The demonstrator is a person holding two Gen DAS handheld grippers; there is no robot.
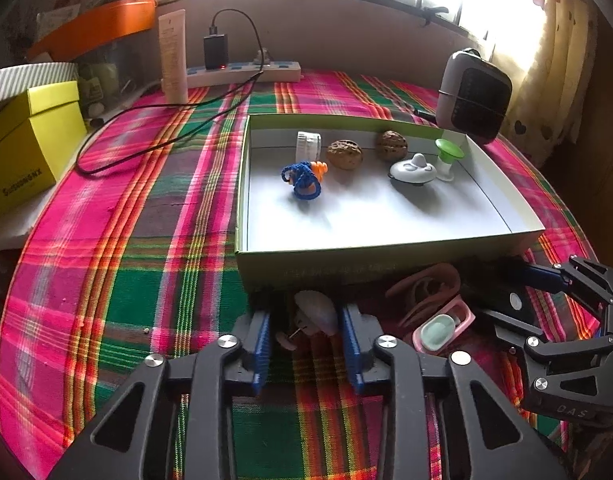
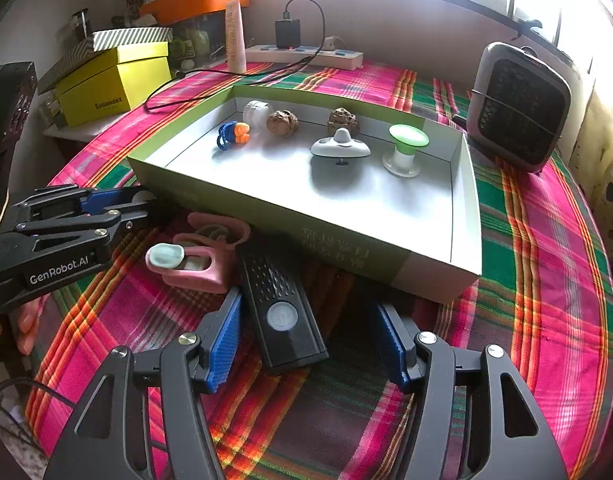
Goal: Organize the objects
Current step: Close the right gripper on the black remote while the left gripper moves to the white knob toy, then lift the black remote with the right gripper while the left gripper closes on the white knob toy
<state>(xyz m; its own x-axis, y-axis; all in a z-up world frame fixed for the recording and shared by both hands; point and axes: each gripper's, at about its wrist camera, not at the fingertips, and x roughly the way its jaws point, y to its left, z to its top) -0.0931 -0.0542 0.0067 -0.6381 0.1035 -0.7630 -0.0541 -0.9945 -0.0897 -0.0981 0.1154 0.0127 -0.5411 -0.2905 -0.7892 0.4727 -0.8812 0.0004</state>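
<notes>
My left gripper (image 1: 306,320) stands low in front of the green box (image 1: 386,248), shut on a small white top (image 1: 318,312) lying on its side on the plaid cloth. One pad touches its body, the other its pink disc. My right gripper (image 2: 306,304) is open, its fingers wide on either side of a black remote-like device (image 2: 282,312). A pink toy with a mint lid (image 2: 194,264) and pink loops (image 2: 222,224) lie between the two grippers. Inside the box (image 2: 290,208) sit a blue-orange knitted piece (image 2: 232,136), two walnuts, a white jar, a grey-white top (image 2: 340,146) and a green-capped piece (image 2: 406,148).
A grey fan heater (image 2: 518,108) stands at the box's far right corner. At the far left are a yellow box (image 2: 114,80), a power strip with a black charger (image 1: 242,70), its cable looping over the cloth, and a white tube (image 1: 172,56). A person's fingers (image 2: 26,328) hold the left gripper.
</notes>
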